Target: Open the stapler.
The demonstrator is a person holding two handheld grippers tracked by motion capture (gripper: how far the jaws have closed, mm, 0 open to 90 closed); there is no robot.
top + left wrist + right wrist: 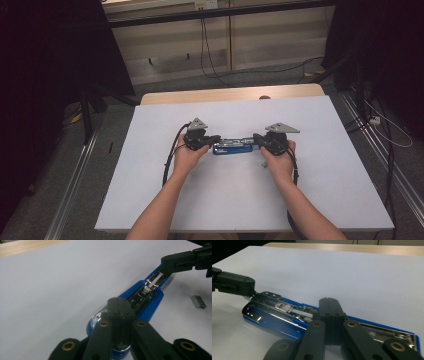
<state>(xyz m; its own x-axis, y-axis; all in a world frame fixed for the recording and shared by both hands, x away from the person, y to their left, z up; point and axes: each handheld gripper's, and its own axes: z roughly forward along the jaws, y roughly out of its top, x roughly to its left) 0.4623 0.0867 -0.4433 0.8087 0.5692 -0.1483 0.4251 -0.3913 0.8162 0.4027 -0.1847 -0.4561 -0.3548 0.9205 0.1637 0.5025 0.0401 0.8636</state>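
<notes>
Stapler opened flat near the middle of the white desk, blue body with its metal channel facing up, 1 gripper at each end.

Left gripper has its fingers pressed together over the stapler's rounded end; right gripper has its fingers closed too, over the other end. Whether either pair actually pinches the metal is hard to tell. Small strip of staples lies on the desk just beside the stapler, on the side toward the desk's near edge.
</notes>
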